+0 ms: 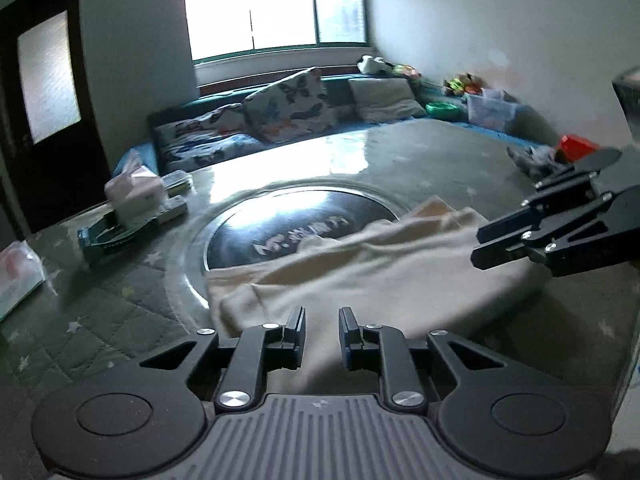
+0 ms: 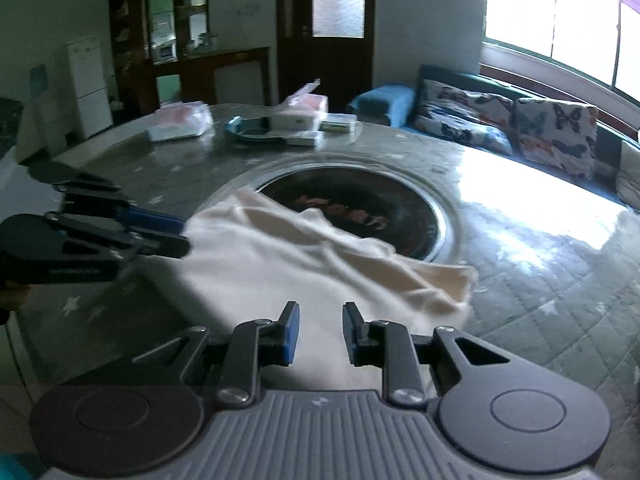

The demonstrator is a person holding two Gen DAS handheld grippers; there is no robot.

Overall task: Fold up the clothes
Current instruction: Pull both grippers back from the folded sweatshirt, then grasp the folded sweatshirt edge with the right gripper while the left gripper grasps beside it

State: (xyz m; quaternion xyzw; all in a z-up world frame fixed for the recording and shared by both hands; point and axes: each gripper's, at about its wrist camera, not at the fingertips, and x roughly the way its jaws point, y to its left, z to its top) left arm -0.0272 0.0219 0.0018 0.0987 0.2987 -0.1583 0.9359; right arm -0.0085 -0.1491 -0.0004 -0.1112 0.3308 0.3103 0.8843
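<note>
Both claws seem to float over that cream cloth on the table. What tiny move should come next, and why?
Probably lower both claws, left claw and right claw, onto the cream cloth's near edge: both stand open with nothing gripped, and the cloth lies rumpled, not yet folded.

Cream garment (image 1: 360,268) lies rumpled, partly over the table's dark disc.

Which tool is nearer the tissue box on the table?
Left. The left tool is over the cream garment's edge on the tissue box's side; the right tool is at the garment's far end.
</note>
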